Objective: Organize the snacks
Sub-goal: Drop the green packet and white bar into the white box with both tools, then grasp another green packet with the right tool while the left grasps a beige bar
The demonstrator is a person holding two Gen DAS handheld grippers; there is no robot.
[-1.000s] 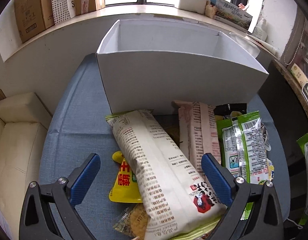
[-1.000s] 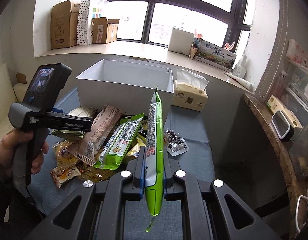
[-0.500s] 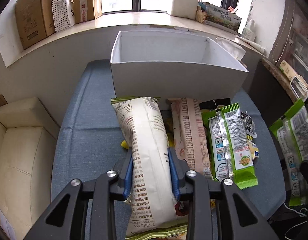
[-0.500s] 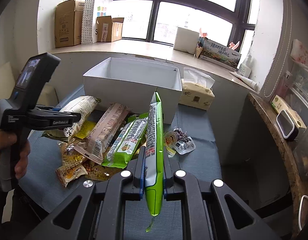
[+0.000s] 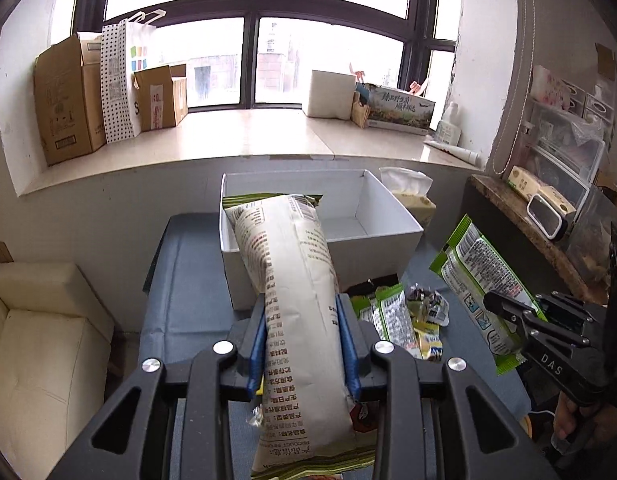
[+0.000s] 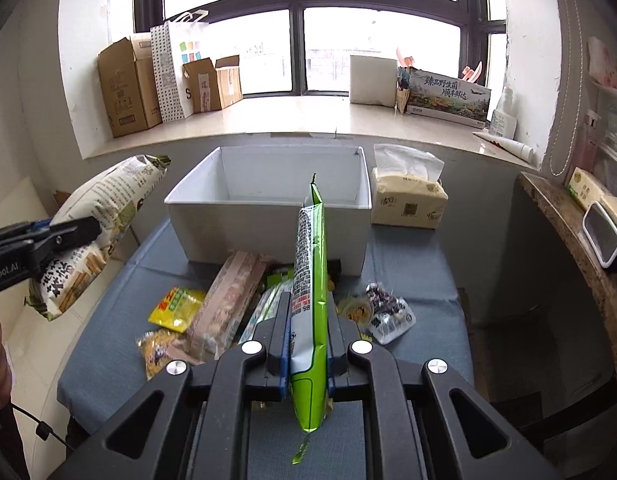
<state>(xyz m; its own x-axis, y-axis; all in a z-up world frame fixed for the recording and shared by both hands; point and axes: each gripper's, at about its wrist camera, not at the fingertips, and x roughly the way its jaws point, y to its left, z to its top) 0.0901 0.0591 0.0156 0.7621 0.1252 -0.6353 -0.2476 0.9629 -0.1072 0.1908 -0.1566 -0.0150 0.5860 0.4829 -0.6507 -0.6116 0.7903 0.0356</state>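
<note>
The cream snack bag point(image 5: 296, 304), earlier flat on the blue table point(image 6: 108, 320), is now clamped in the left gripper point(image 5: 302, 344) and raised before the white box point(image 6: 268, 208). The green packet point(image 6: 310, 280) stays pinched edge-up in the right gripper point(image 6: 308, 344).

Left tool point(image 5: 302, 344) clamping cream snack bag point(image 5: 296, 300), white box point(image 5: 372, 248) beyond

Before you, the box point(image 6: 268, 216) sits mid-frame on the worktop point(image 6: 412, 280); loose snack packets point(image 6: 224, 304) lie in front, tissue pack point(image 6: 408, 204) to its right.
</note>
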